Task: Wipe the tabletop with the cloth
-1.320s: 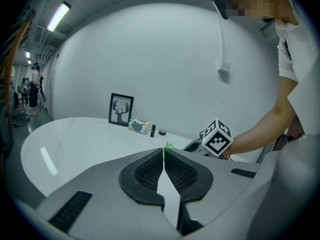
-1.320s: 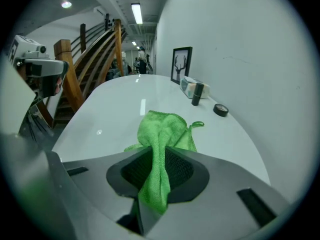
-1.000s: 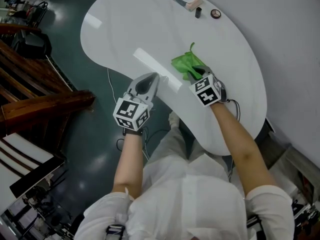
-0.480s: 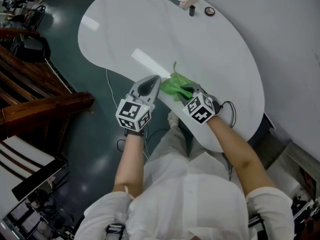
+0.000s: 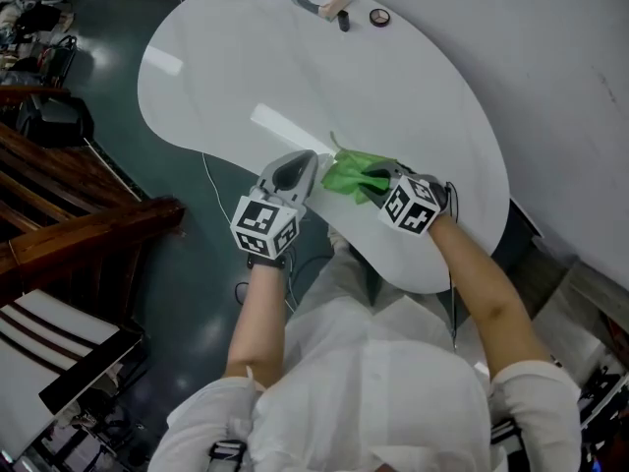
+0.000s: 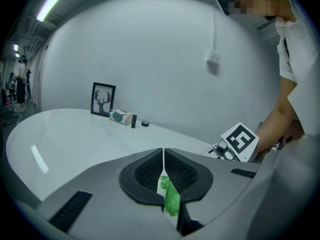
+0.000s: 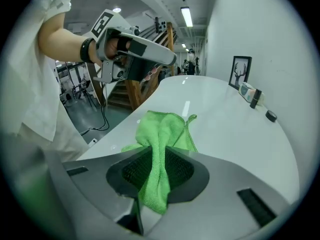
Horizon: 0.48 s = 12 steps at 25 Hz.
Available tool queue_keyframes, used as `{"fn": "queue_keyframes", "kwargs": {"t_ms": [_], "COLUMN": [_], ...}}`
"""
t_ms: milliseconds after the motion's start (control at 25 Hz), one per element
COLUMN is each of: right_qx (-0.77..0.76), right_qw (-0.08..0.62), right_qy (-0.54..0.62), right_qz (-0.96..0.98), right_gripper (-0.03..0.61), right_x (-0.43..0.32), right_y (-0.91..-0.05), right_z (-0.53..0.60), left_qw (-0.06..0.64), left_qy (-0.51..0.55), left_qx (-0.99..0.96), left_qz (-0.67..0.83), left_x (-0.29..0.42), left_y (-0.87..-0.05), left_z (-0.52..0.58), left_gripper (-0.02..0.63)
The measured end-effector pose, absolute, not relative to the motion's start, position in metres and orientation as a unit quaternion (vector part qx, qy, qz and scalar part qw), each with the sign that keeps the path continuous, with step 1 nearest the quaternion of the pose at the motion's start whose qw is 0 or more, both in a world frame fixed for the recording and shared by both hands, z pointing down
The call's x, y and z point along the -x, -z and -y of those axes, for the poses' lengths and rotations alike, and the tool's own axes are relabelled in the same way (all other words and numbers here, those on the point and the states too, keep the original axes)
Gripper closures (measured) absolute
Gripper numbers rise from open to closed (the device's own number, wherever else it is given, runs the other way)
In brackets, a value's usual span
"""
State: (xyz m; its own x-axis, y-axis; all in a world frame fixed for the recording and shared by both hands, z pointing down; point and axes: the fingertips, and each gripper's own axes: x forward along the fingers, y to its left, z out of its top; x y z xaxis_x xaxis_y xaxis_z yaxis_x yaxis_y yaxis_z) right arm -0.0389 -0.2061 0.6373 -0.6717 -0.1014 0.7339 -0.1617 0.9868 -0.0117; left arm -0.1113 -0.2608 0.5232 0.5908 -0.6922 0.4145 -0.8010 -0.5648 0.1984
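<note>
Risk: the cloth (image 5: 349, 173), bunched at the tabletop's (image 5: 295, 67) 6 o'clock edge, may drag off the rim, since the right gripper (image 5: 376, 186) clamps only a narrow fold. The right forearm reaches toward 11 o'clock. The left gripper (image 5: 300, 165), jaws together and judged empty, hovers at the cloth's 9 o'clock.

On the tabletop's (image 5: 393, 87) near edge the cloth (image 5: 346, 173) lies between left claw (image 5: 308, 161) and right claw (image 5: 377, 184).
</note>
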Motion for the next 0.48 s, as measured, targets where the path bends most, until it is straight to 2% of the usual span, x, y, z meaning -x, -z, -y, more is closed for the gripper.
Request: {"fn": "queue_keyframes", "kwargs": {"t_ms": [480], "right_qx": [-0.279], "right_qw": [0.379], "right_qy": [-0.131], "right_qz": [0.872], "right_gripper": [0.508], "right_x": [-0.094], "right_y": [-0.635], "right_z": [0.313], "left_qw": [0.182], "left_qy": [-0.154], "left_qx": [-0.886], "left_qz": [0.397], "left_x": [0.063], "left_y": [-0.523], "left_z": [0.270], "left_gripper": [0.595]}}
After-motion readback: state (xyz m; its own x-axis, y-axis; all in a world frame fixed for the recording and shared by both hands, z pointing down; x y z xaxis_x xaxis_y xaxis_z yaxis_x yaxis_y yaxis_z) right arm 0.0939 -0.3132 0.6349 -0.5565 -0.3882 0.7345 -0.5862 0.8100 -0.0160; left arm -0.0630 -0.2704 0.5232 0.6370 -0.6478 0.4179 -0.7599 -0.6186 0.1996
